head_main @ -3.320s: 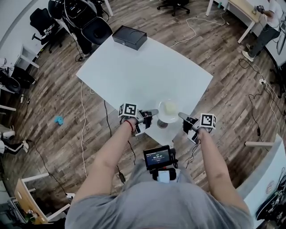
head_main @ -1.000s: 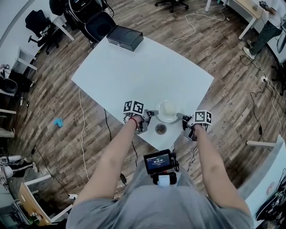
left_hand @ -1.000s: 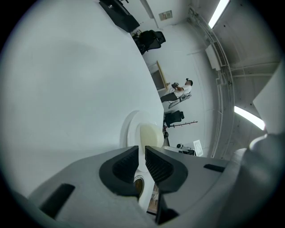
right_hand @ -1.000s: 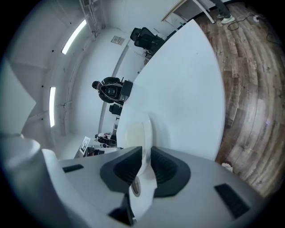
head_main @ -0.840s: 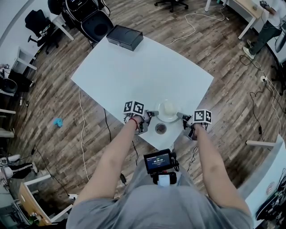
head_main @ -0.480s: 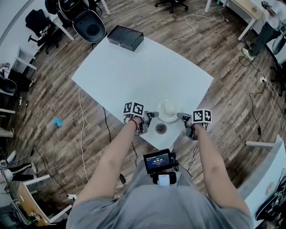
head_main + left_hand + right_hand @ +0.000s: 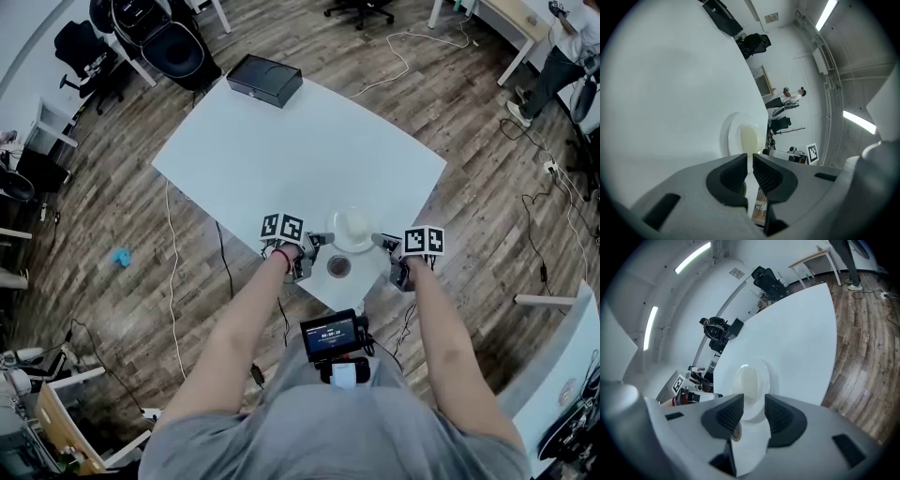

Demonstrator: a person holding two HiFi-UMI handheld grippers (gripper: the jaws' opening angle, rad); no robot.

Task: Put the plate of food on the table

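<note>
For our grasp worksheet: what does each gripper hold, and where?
The left gripper pinches the plate by its rim; the right gripper has its jaws apart around the opposite rim.

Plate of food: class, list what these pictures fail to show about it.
1. What the food is: too small in the head view, a plain pale mound in both gripper views.
2. Whether the plate touches the table: its underside is hidden in every view.
</note>
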